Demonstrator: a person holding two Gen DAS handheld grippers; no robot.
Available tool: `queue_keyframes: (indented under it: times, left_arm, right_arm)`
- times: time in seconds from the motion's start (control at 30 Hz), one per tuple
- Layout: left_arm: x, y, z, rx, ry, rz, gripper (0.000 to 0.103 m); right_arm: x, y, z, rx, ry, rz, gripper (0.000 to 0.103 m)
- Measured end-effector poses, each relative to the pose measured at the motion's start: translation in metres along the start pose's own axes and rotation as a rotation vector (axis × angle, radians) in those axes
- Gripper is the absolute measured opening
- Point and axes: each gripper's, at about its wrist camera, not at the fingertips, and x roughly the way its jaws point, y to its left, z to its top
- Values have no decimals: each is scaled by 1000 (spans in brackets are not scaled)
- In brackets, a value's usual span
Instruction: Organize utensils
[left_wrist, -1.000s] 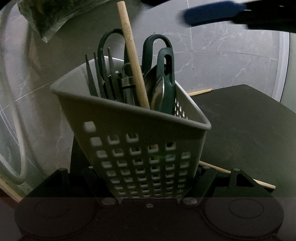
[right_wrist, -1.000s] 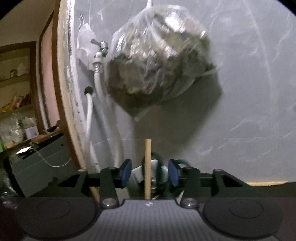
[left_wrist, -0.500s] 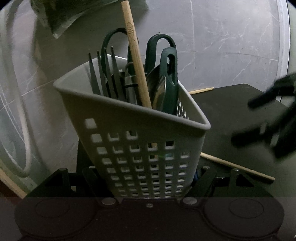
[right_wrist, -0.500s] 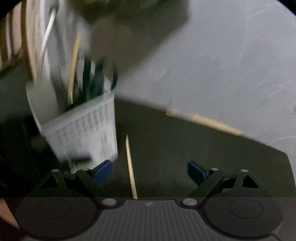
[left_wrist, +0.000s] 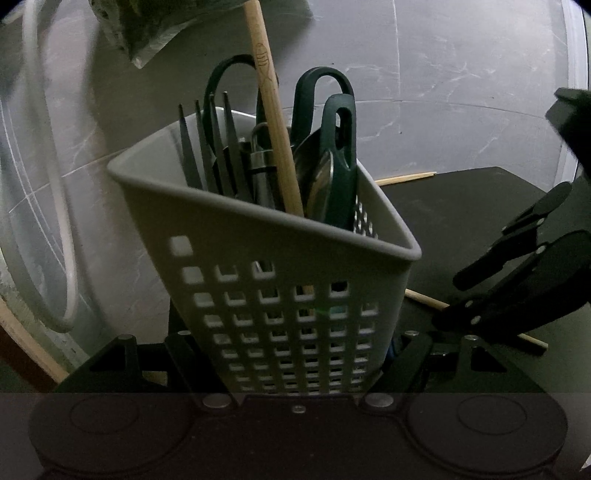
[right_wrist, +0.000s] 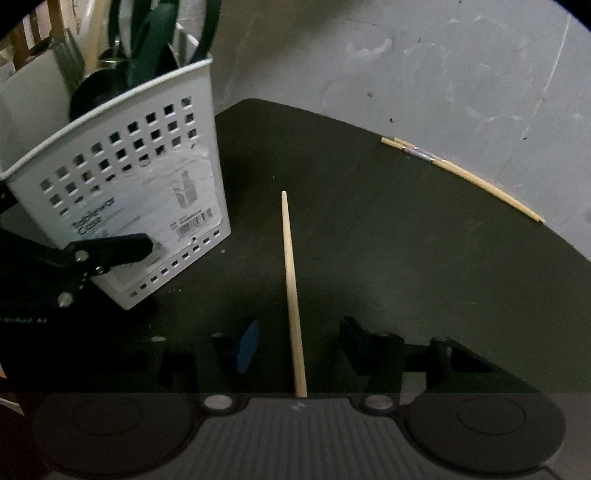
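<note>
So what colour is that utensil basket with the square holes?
Light grey basket, clearest in the left wrist view.

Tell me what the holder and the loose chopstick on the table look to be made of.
Holder: looks like matte grey-white moulded plastic, with punched square vents and a printed label. Chopstick: pale, tapered, unpainted; likely wood or bamboo, though I cannot tell which.

Close wrist views, shared caddy (left_wrist: 280, 266)
</note>
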Motion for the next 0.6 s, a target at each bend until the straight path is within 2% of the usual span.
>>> queue_keyframes:
  times: [0.17, 0.43, 0.47, 0.53, 0.57, 0.6]
  left_arm:
    - [1, 0, 0, -2, 0, 0, 77]
    - [1, 1, 0, -2, 0, 0, 77]
    - [1, 1, 0, -1, 0, 0, 77]
    - [1, 1, 0, -1, 0, 0, 77]
    - [0, 2, -1, -1, 0, -1, 77]
    - [1, 1, 0, -1, 0, -1, 77]
  right_arm:
    - [8, -4, 7, 41, 16, 25, 43]
    - [11, -5, 16, 56, 34, 28, 46]
    - [12, -5, 17, 55, 34, 27, 43]
    - [11, -6, 16, 54, 26, 29, 26]
    - [10, -5, 16, 56, 23, 24, 12]
    - [7, -3, 14, 60, 23, 21, 10]
